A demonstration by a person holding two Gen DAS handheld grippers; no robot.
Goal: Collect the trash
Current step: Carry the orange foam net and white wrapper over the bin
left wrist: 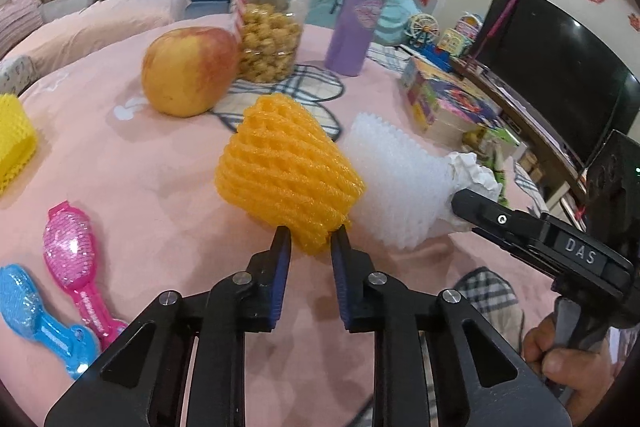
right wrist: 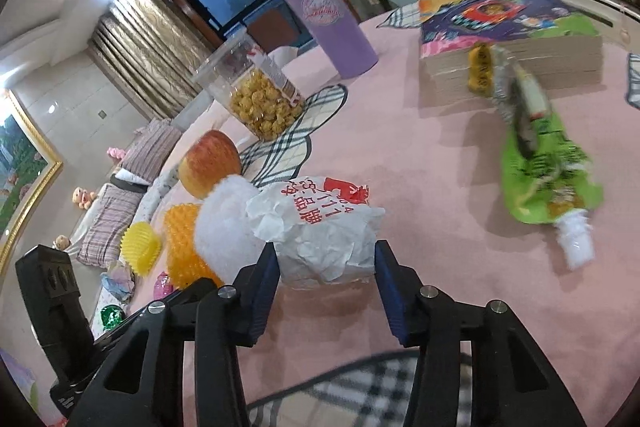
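Observation:
My left gripper (left wrist: pixel 310 245) is shut on the narrow end of an orange foam fruit net (left wrist: pixel 286 173), held just above the pink tablecloth. A white foam net (left wrist: pixel 400 183) lies right beside it. My right gripper (right wrist: pixel 326 263) has its jaws around a crumpled white paper wrapper with red print (right wrist: pixel 320 231); the pads touch its sides. In the right wrist view the white net (right wrist: pixel 226 223) and the orange net (right wrist: pixel 182 247) lie left of the wrapper. A green snack pouch (right wrist: pixel 548 179) lies to the right. A yellow foam net (left wrist: pixel 12 143) sits at the far left.
An apple (left wrist: pixel 188 71), a clear popcorn tub (left wrist: pixel 272 27) and a purple tumbler (left wrist: pixel 358 19) stand behind the nets. Pink (left wrist: pixel 74 255) and blue (left wrist: pixel 36 315) hairbrushes lie at the left. A colourful box (right wrist: pixel 508 35) sits at the back right. The table edge (left wrist: pixel 532 187) runs along the right.

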